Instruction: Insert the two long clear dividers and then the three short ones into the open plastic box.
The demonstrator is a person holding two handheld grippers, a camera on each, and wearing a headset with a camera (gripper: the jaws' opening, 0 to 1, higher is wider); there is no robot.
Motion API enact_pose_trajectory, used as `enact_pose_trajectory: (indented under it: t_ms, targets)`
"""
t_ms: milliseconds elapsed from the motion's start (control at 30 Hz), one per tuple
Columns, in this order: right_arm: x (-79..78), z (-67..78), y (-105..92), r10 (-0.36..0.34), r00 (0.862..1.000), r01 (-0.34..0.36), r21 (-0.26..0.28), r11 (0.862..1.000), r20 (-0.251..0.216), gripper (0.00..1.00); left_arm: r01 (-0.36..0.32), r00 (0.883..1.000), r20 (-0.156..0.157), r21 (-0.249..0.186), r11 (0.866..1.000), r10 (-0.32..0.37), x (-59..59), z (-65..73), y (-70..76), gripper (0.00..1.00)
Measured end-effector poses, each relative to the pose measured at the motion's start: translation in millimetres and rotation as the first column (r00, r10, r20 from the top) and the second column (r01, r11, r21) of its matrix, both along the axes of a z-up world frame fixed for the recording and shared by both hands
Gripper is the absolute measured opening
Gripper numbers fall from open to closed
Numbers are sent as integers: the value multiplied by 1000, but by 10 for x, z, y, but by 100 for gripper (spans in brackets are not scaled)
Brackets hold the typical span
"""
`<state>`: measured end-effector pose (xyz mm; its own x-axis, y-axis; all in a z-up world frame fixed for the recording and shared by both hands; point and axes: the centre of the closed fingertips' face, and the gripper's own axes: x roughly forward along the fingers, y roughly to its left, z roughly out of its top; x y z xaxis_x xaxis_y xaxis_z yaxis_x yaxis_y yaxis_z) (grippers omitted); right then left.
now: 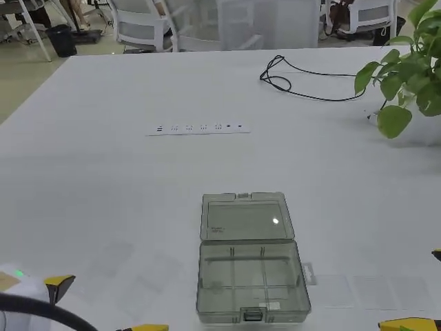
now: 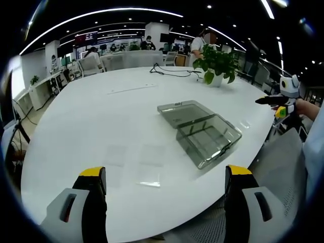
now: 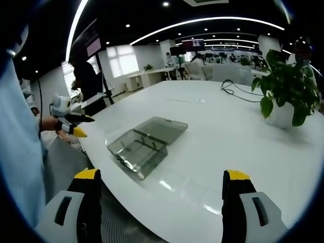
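Left gripper view shows the left gripper [image 2: 165, 172] with its 2 yellow-tipped jaws spread wide and nothing between them, poised at the near edge of the white table [image 2: 76, 131]. Just beyond the jaws, faint clear dividers [image 2: 132, 153] lie flat on the tabletop; they are too pale against the white to count. Further on and to the right sits the open plastic box [image 2: 208, 137], smoky grey and well apart from the jaws. Its lid [image 2: 178, 112] is folded back flat on the table. Thin lines cross the inside of its base, and I cannot tell whether they are moulded slots or dividers seated there.

Right gripper view shows the right gripper [image 3: 162, 176] with its 2 jaws also wide apart and empty, over the table edge. The box lies ahead and to the left of them. The left gripper appears at the left side of that view, held in a hand.

In the head view, clear pieces [image 1: 372, 291] lie flat just right of the box, near the right gripper's yellow tips at the frame's lower right. Further out on the table are a white power strip [image 1: 200, 127], a looped black cable [image 1: 296, 79] and a leafy plant [image 1: 406, 76] at the right. Chairs [image 1: 141, 24] stand past the far edge.
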<state>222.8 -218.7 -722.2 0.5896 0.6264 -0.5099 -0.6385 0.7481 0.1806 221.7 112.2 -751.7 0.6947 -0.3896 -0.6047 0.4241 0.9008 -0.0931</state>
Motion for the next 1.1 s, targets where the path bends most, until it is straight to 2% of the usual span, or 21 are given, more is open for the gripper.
enact_pose_trajectory:
  t_ms: [533,733,933,1100]
  targets:
    - [-25,3,13,12,1000,-13,-13,1000,-11,100,12,1000,-16,-2,1000,-12,-15,-53,-27,99]
    - [-49,25,14,11,1000,-11,-5,1000,-21,100,17,999,-37,15,1000,-16,-33,-81,-49,98]
    - [-83,78,63,25,999,-25,1,1000,-31,100,22,999,-45,30,999,-21,-62,-1,-51,96]
    - [-135,124,100,23,999,-23,11,1000,-43,100,28,999,-47,29,999,-27,-28,37,-19,93]
